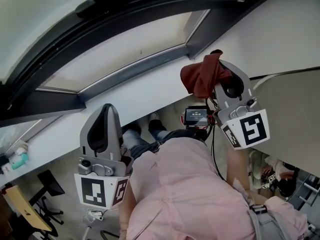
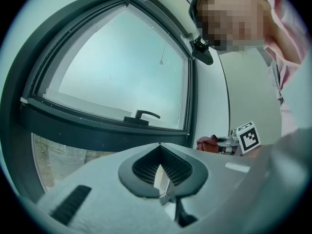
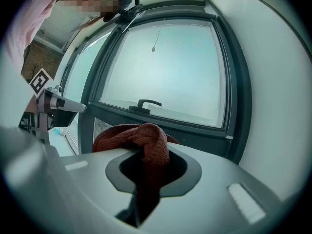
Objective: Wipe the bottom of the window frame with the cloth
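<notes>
The window frame: its dark bottom rail, carrying the handle, runs left to right across my right gripper view, ahead of and above what I hold, and is not yet touched. The cloth: red-brown and bunched, its free fold toward that rail. My right tongs: clenched on the cloth and, I judge, the nearer pair to the rail. My left tongs: closed together on nothing, held lower and aside.

Soft daylight came through the window, glass blown out milky white. Both gripper views were heavy fisheye with black corners, straight lines bowed, closest stuff a bit soft too.
</notes>
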Action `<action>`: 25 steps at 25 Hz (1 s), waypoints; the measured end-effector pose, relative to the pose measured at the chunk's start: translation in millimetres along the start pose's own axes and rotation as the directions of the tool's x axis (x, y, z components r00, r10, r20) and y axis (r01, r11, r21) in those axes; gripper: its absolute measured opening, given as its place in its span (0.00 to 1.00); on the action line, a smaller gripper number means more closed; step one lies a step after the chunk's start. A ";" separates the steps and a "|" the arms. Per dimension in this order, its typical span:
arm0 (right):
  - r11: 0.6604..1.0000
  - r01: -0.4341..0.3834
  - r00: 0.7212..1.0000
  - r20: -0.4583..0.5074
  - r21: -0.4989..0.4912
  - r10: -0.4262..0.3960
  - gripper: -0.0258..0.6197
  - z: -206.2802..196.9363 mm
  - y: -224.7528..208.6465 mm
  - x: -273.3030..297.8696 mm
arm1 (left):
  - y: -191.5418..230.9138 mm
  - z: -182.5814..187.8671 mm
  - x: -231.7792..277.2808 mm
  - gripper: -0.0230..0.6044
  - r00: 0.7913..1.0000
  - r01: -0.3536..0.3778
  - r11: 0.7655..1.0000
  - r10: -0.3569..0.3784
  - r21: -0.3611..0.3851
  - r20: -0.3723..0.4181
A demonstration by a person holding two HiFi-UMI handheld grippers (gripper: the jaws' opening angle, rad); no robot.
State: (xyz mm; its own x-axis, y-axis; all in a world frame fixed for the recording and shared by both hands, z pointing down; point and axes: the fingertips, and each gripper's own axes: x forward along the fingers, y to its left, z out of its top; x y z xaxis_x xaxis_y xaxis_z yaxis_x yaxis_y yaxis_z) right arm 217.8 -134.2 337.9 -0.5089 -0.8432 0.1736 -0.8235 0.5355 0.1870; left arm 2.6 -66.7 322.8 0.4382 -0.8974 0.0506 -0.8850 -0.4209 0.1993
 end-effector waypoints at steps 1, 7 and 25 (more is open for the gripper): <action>1.000 -0.007 1.000 0.000 0.009 0.007 0.13 -1.0 1.9 1.2 | -1.1 -0.6 0.4 0.03 1.000 -0.001 1.000 0.001 -0.002 0.003; 0.997 -0.066 0.998 0.004 -0.029 0.067 0.12 3.4 20.8 11.4 | -6.0 -2.9 5.2 0.03 1.000 0.017 1.000 -0.017 -0.002 0.002; 0.998 -0.049 0.994 0.097 -0.039 0.052 0.13 47.8 31.8 53.2 | -17.1 2.2 22.1 0.03 0.992 0.125 0.992 -0.125 0.011 0.011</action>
State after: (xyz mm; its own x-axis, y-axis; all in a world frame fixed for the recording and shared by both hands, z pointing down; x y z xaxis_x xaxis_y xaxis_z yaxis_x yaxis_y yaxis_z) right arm 152.6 -164.3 306.8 -0.5731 -0.8147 0.0887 -0.7873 0.5774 0.2163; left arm 27.1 -79.6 318.4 0.5439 -0.8390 0.0143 -0.8249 -0.5315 0.1928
